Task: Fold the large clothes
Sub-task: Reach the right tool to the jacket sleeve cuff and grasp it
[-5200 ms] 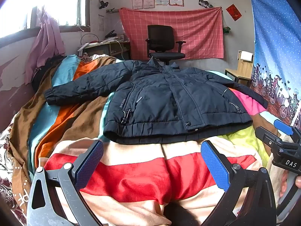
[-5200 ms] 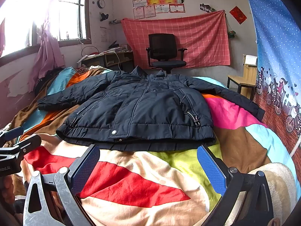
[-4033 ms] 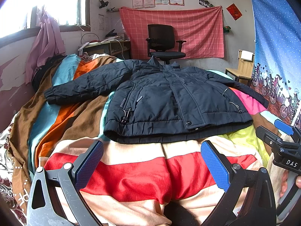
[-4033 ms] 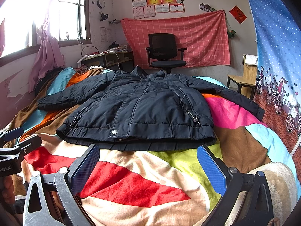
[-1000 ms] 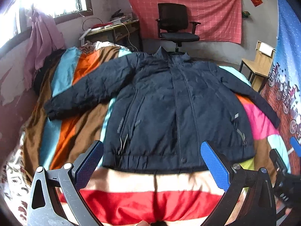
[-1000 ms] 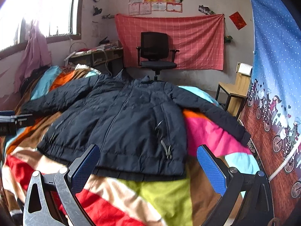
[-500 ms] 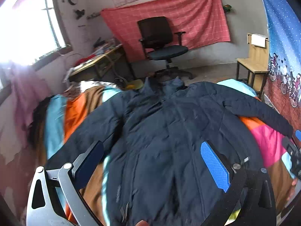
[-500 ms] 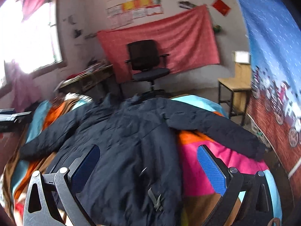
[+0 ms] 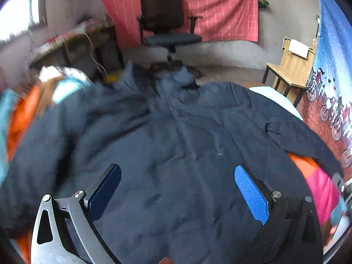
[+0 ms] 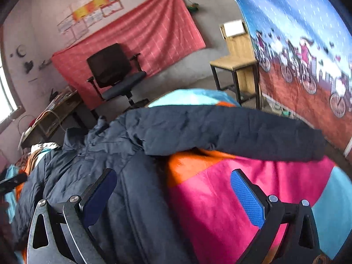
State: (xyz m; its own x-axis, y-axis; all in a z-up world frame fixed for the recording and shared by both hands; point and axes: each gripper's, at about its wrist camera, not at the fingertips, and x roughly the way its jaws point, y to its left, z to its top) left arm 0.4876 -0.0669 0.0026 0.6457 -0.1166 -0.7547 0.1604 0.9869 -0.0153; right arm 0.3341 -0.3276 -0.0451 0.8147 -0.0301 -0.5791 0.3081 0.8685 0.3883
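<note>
A large dark navy padded jacket (image 9: pixel 176 149) lies flat, front up, on a bed with a colourful striped blanket (image 10: pixel 220 193), collar toward the far end. My left gripper (image 9: pixel 178 189) is open and empty above the jacket's chest. My right gripper (image 10: pixel 173 193) is open and empty above the jacket's right side, where its right sleeve (image 10: pixel 231 132) stretches out across the pink and orange stripes. The jacket also fills the left of the right wrist view (image 10: pixel 99 176). The left sleeve is blurred at the left edge of the left wrist view.
A black office chair (image 9: pixel 167 22) stands past the bed before a red cloth on the wall. A wooden chair (image 10: pixel 237 66) stands at the right by a blue bicycle-print curtain (image 10: pixel 297 44). A cluttered desk (image 9: pixel 72 44) is at the far left.
Both grippers have moved forward from the foot of the bed, over the hem and up across the jacket. The right gripper has swung toward the right sleeve. Both stay open.
</note>
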